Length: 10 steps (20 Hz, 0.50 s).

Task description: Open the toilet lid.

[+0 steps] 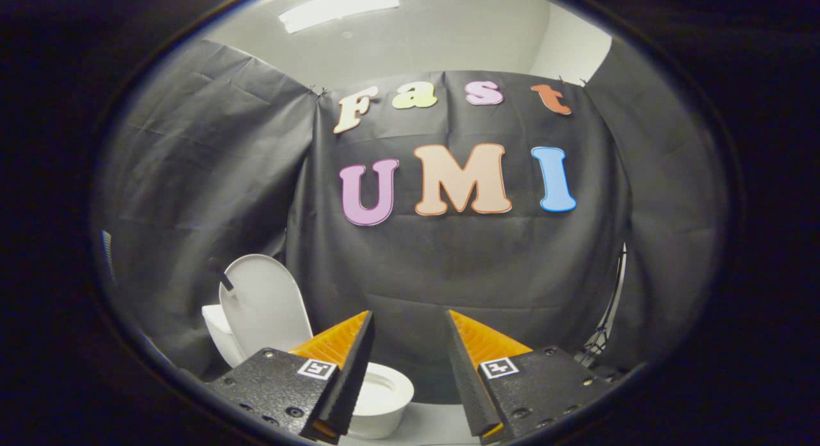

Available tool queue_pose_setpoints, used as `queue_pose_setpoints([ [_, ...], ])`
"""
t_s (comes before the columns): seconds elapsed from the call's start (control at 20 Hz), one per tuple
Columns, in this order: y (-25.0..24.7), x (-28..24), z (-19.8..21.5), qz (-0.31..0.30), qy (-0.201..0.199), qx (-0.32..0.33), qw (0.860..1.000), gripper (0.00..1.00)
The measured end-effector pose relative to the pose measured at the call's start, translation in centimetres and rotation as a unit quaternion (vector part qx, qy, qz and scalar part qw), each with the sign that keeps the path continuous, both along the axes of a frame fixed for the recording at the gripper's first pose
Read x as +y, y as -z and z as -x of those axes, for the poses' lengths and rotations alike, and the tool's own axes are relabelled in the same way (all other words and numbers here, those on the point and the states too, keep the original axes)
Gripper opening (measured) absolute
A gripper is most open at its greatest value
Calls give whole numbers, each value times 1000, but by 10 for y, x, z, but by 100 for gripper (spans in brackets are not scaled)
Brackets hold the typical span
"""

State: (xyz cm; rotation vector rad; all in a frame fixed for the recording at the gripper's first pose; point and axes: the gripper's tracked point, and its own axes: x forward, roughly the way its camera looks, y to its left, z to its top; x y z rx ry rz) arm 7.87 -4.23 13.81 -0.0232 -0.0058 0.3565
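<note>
My fingers [408,324] are spread apart and they hold nothing; between them I see only the black cloth wall [448,266] of the booth. The toilet [378,395] is low and to the left, and my left finger hides part of it. Its bowl rim shows just beside and under that finger. The toilet lid [262,305] already stands upright behind the bowl, leaning back toward the cistern [214,334] and the cloth. So I judge that the lifting itself is done and the step in hand is the release and retreat: I am apart from the lid and do not touch it.

The next move calls for very little, I think. I should keep the fingers clear of the lid so that I do not knock it forward again, and draw away from the bowl. Whether the lid rests firmly against something behind it, I cannot tell from here.
</note>
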Motion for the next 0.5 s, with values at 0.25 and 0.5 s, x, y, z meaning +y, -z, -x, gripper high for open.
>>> queue_pose_setpoints([
  [0.25,22,-35,0,-34,20,3,999,67],
  [0.5,55,-76,1,-57,46,25,997,67],
])
